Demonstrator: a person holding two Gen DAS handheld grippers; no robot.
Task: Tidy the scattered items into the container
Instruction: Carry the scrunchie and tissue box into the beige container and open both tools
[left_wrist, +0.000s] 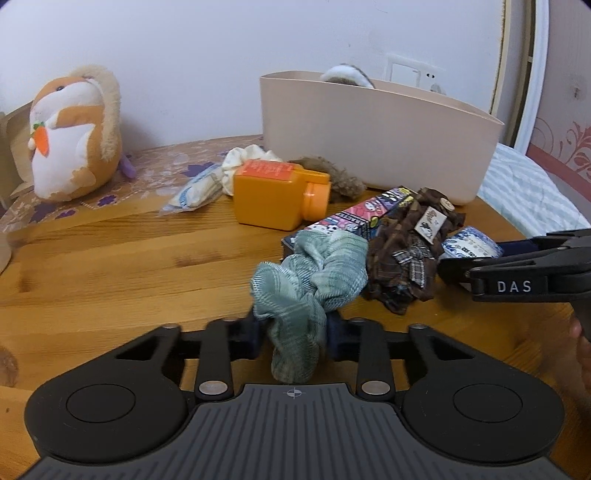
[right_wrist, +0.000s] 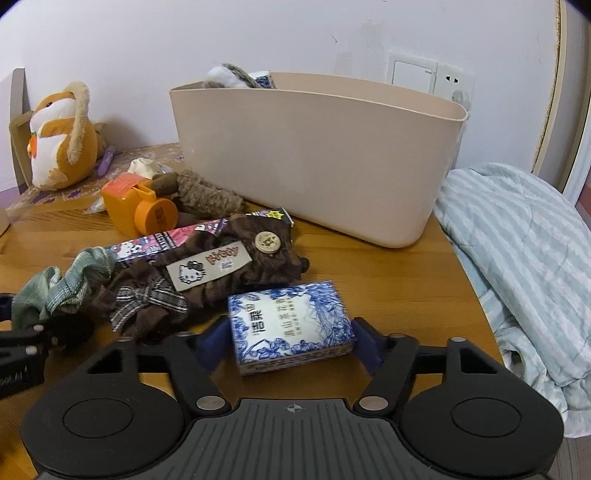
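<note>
A beige container (left_wrist: 373, 136) (right_wrist: 314, 158) stands at the back of the wooden table, with a fluffy item inside. My left gripper (left_wrist: 293, 332) is shut on a green plaid scrunchie (left_wrist: 314, 273), also seen in the right wrist view (right_wrist: 55, 288). My right gripper (right_wrist: 291, 341) is shut on a blue-and-white tissue pack (right_wrist: 291, 325), which shows in the left wrist view (left_wrist: 471, 243). A brown scrunchie (right_wrist: 207, 280) (left_wrist: 410, 247) lies between them, over a cartoon-printed box (left_wrist: 354, 218) (right_wrist: 166, 240).
An orange bottle (left_wrist: 280, 195) (right_wrist: 136, 206) lies on its side beside a brown fuzzy item (right_wrist: 207, 197), a white cloth (left_wrist: 243, 162) and a plastic packet (left_wrist: 195, 192). A plush hamster (left_wrist: 74, 133) sits at the back left. A striped blanket (right_wrist: 517, 258) lies right of the table.
</note>
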